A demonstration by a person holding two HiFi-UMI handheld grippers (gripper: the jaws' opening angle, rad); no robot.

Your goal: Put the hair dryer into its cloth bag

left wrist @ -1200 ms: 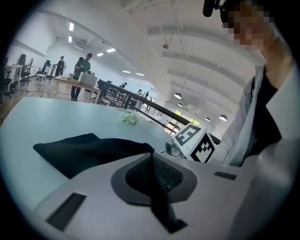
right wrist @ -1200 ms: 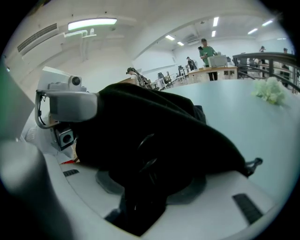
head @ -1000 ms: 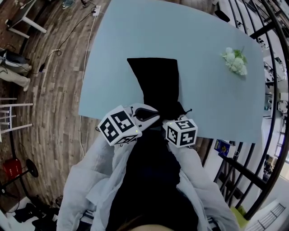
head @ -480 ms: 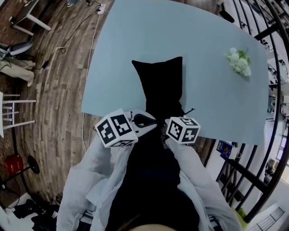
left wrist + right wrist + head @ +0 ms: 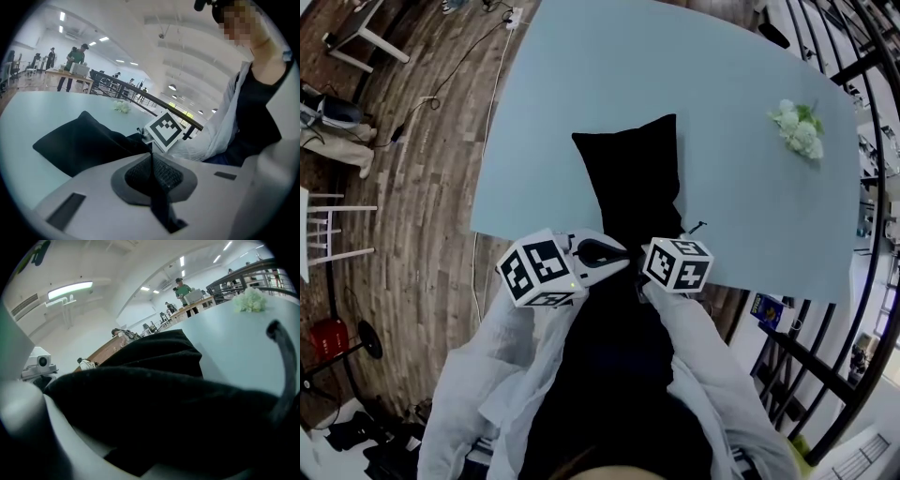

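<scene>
Changed since a second ago: far end of the bag (image 5: 633, 178), then a flat edge, now raised into a peak at its 1 o'clock corner; right tool (image 5: 662, 249) rolled a little about its own line.

Black cloth bag lying lengthwise on the pale blue table (image 5: 750, 187), far end toward 12 o'clock, near end at 6 o'clock, reaching the table's near edge between the two tools. Puffed up along its middle rather than flat. Hair dryer itself not to be made out in any view.

Left tool (image 5: 621, 255) at 7 o'clock of the bag's near end, pointing toward 3 o'clock: jaws pressed together, pinching a thin black strip of the bag's cloth running down between the pads (image 5: 166, 176).

Right tool at 5 o'clock of the near end: jaws partly apart, a thick fold of the bag filling the gap, gripped on that bulk. Short black cord (image 5: 696, 228) curling up at 1 o'clock of the right tool, just beside the bag's edge.

Bunch of white flowers (image 5: 797, 129) on the same table, well apart from the bag at 2 o'clock. Wooden floor (image 5: 412, 187) beyond the table's 9 o'clock edge. Pale sleeves (image 5: 506, 356) trailing behind both tools toward 6 o'clock.
</scene>
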